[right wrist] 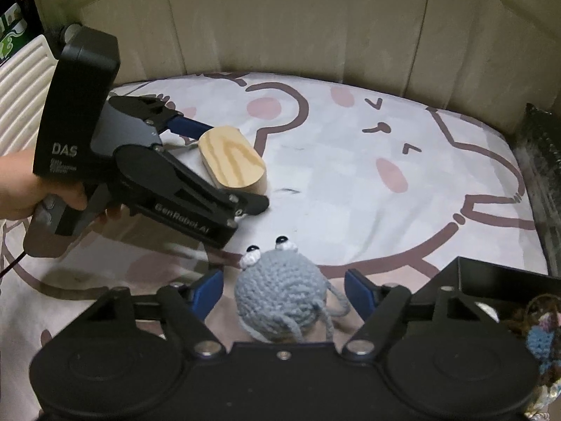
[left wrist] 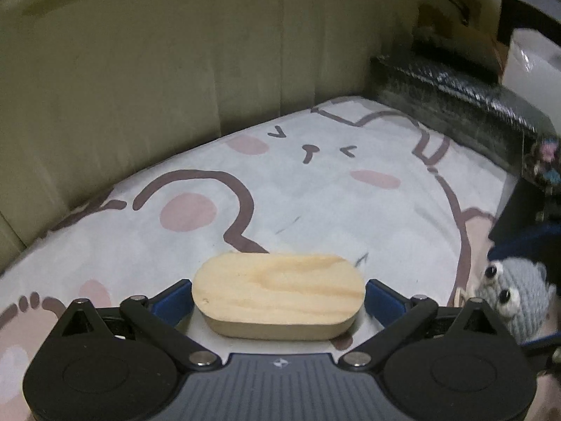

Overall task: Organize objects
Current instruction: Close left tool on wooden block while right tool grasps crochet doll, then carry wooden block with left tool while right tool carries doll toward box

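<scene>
**Two grippers, each straddling its own object on a cartoon bedsheet**

The oval wooden block (left wrist: 278,293) lies flat on the bedsheet (left wrist: 315,189), which is printed with a sleeping cartoon animal. The left gripper (left wrist: 278,298) has the block between its blue fingers (left wrist: 173,300), the block's long axis running finger to finger. The jaws stand wide; from the right wrist view a gap seems to remain on each side, so no grip yet.

Right of the block, close by, sits a grey crocheted toy (right wrist: 282,291) with googly eyes. The right gripper (right wrist: 284,293) straddles it, partly open, pads clear of the yarn on both sides. Each hand is nearest its own object.

Further right of the block, a black box (right wrist: 505,277) edge shows.
</scene>
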{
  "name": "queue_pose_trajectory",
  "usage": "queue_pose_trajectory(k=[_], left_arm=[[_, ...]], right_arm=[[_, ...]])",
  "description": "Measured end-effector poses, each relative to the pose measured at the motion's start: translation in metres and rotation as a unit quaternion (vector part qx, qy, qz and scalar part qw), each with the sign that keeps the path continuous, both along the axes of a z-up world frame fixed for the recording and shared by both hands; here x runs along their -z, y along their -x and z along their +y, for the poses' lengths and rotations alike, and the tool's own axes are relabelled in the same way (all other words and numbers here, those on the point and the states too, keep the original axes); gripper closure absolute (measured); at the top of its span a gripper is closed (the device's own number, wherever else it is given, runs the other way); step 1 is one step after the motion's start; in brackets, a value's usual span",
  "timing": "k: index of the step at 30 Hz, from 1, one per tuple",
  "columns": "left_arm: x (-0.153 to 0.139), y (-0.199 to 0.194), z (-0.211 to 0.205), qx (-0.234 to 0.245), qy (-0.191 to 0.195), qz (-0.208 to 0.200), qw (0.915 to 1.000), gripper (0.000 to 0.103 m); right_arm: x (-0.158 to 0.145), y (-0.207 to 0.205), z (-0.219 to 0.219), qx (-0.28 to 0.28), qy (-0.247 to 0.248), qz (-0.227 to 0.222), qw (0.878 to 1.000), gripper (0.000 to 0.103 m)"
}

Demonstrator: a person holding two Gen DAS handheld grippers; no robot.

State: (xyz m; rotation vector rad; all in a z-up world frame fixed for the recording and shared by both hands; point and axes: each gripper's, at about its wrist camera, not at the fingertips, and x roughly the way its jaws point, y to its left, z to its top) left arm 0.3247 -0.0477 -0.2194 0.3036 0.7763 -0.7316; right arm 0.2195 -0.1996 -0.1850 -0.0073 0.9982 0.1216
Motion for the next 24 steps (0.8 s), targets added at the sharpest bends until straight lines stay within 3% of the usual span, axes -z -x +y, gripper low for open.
queue_pose_trajectory(k=[4, 9, 17, 24], left_arm=[[0.000, 0.000, 0.002, -0.003, 0.009, 0.002, 1.0000, 0.010], [-0.002, 0.001, 0.005, -0.003, 0.014, 0.008, 0.9999, 0.010], [-0.014, 0.007, 0.001, -0.033, -0.015, 0.008, 0.9993, 0.011], [-0.046, 0.017, 0.010, -0.077, -0.001, 0.001, 0.9970, 0.011]], right_arm=[[0.002, -0.002, 0.000, 0.001, 0.002, 0.005, 1.000, 0.037], [0.002, -0.002, 0.002, -0.005, 0.005, 0.012, 1.000, 0.050], [-0.012, -0.001, -0.001, 0.004, -0.004, -0.002, 1.000, 0.051], [-0.030, 0.006, -0.005, 0.017, -0.008, -0.020, 1.000, 0.051]])
